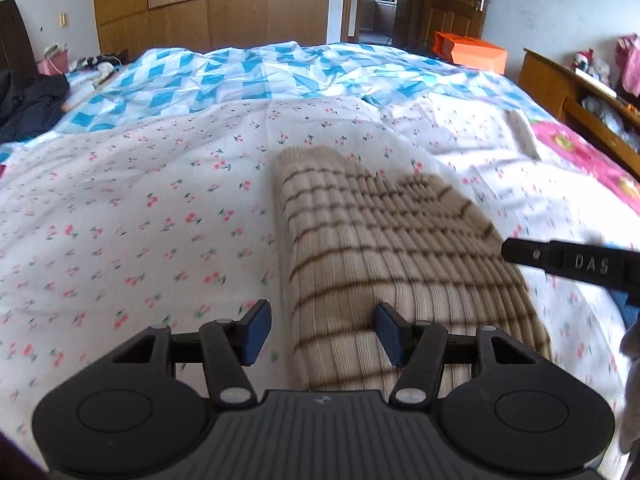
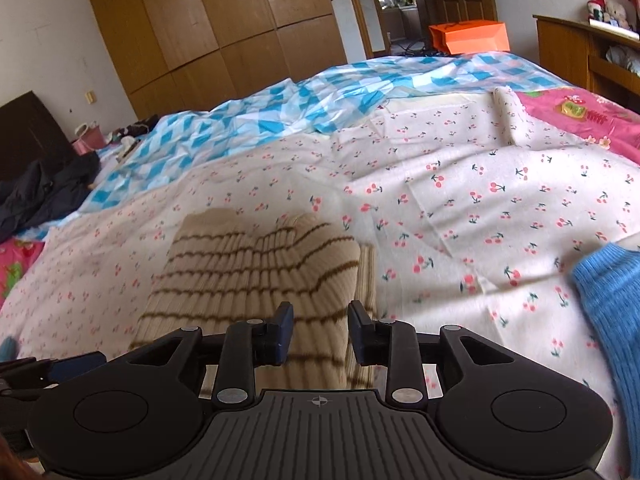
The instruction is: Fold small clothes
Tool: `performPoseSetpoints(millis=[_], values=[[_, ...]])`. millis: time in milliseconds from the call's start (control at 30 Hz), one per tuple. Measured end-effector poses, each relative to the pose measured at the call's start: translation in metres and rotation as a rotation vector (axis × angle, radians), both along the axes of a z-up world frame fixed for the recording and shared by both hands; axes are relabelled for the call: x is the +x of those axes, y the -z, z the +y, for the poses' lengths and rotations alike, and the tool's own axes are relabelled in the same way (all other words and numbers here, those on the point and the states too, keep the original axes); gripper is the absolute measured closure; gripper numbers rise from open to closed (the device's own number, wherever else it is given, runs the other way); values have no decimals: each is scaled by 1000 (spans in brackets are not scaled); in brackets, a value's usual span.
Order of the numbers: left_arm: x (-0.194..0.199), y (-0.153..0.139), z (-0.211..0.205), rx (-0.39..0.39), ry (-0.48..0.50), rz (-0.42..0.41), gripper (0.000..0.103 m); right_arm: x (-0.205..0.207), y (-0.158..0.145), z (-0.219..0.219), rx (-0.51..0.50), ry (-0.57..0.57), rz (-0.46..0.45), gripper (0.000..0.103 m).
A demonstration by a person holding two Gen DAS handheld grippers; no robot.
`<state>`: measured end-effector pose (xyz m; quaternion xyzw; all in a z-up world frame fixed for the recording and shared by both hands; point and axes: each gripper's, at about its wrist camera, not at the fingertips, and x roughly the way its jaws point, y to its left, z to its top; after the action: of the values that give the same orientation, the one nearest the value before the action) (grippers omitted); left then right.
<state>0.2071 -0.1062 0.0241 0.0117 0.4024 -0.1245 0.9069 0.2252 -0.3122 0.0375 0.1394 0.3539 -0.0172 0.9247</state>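
A beige ribbed garment with brown stripes lies flat on the cherry-print sheet, folded into a long strip. My left gripper hovers over the strip's near left edge. It is open, its blue pads wide apart and clear of the cloth. In the right wrist view the same garment lies under my right gripper, whose jaws stand apart above its near right edge without pressing it. A finger of the right gripper shows at the right of the left wrist view.
A blue knit garment lies on the sheet to the right. A blue checked sheet covers the far bed, and a pink blanket lies at the right. A dark jacket, an orange bag, a wardrobe and a wooden shelf ring the bed.
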Motion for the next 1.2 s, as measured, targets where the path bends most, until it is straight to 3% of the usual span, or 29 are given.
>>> performPoseSetpoints(millis=[200, 400, 467, 533, 633, 833, 967, 1200], values=[[17, 13, -3, -27, 18, -14, 30, 20, 36, -9, 10, 12, 90, 72], [12, 10, 25, -154, -19, 26, 29, 4, 25, -22, 95, 17, 64, 65], [8, 7, 32, -180, -29, 27, 30, -7, 20, -29, 153, 6, 54, 61], [6, 9, 37, -206, -7, 56, 30, -20, 19, -34, 214, -24, 58, 47], [2, 19, 41, -231, 18, 90, 30, -33, 26, -39, 275, -41, 78, 39], [7, 37, 52, -354, 13, 166, 29, -28, 54, -57, 444, -10, 133, 38], [15, 45, 52, -378, 38, 183, 24, -16, 62, -61, 547, -32, 134, 37], [20, 49, 52, -416, 88, 187, 21, -6, 67, -57, 574, -76, 149, 37]])
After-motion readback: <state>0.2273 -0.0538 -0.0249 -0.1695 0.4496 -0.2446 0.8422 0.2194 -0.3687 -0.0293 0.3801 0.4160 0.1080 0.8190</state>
